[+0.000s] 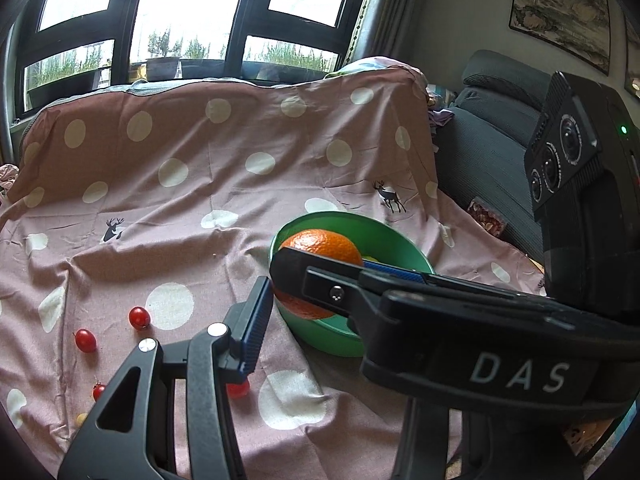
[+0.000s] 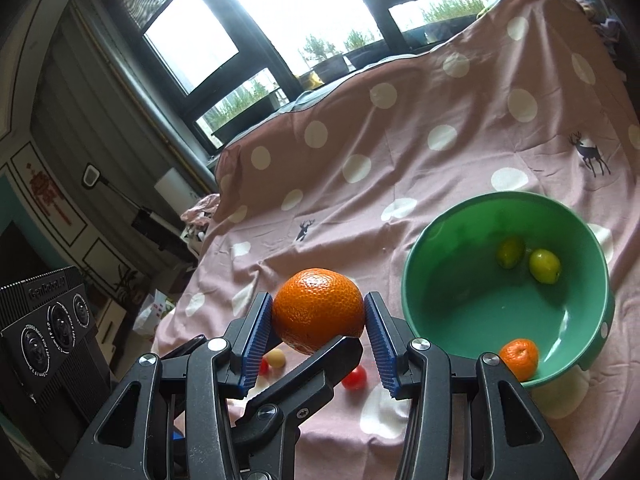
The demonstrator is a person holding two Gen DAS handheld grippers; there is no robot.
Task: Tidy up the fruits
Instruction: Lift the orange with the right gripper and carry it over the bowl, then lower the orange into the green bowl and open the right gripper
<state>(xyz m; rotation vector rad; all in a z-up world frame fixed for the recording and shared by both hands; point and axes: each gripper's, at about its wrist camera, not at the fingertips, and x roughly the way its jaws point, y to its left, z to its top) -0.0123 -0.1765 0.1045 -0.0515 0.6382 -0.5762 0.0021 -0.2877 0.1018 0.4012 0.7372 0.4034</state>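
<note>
Orange (image 1: 320,249) in left wrist view: I see it over the near rim of the green bowl (image 1: 392,236), right gripper's finger crossing it. Left gripper (image 1: 304,280) touches the fruit with one pad at most; grip there I cannot tell. Right wrist view: right gripper (image 2: 318,320) is clamped on the orange, both blue pads (image 2: 256,340) pressing its sides. Bowl lies right and slightly far of the fingers, so right hand carries rightward.

White letters "DAS" stand on the black gripper body (image 1: 520,372) crossing the left wrist view. In the right wrist view, a camera block (image 2: 48,336) bears partly legible "GenRobot".
</note>
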